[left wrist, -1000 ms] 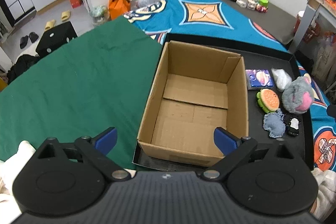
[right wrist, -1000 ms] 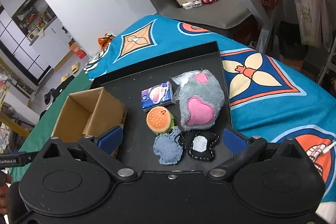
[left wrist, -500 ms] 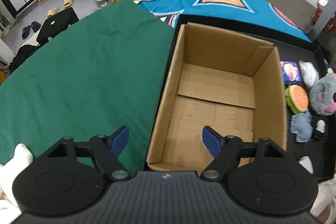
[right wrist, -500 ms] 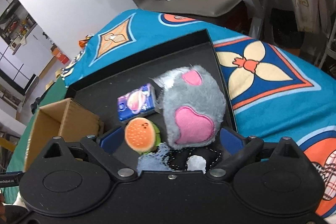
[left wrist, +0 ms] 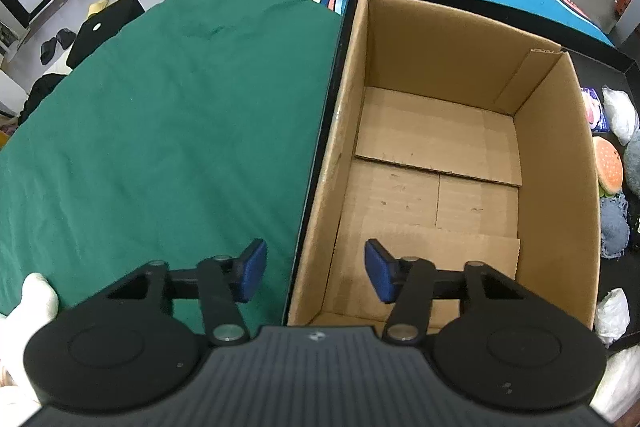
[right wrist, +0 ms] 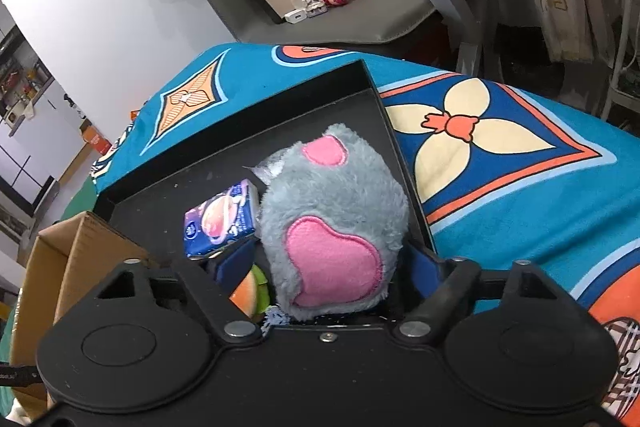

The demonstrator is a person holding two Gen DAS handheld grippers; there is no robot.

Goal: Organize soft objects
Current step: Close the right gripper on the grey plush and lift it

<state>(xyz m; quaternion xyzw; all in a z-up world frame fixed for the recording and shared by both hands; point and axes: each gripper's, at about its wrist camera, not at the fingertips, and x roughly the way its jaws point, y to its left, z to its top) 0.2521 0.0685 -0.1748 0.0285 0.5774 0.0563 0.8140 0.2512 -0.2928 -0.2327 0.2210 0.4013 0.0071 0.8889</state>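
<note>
I see the cardboard box (left wrist: 448, 155) empty inside the black tray (right wrist: 240, 115). My left gripper (left wrist: 312, 273) is closing astride the box's near-left wall, not yet pinching it. My right gripper (right wrist: 328, 269) is closing around the grey plush (right wrist: 332, 227); pad contact is hidden

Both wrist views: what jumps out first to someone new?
The grey plush with pink patches fills the right wrist view, sitting in the black tray between the closing jaws of the right gripper. In the left view, the empty cardboard box dominates, with the left gripper closing astride its near-left wall.
</note>
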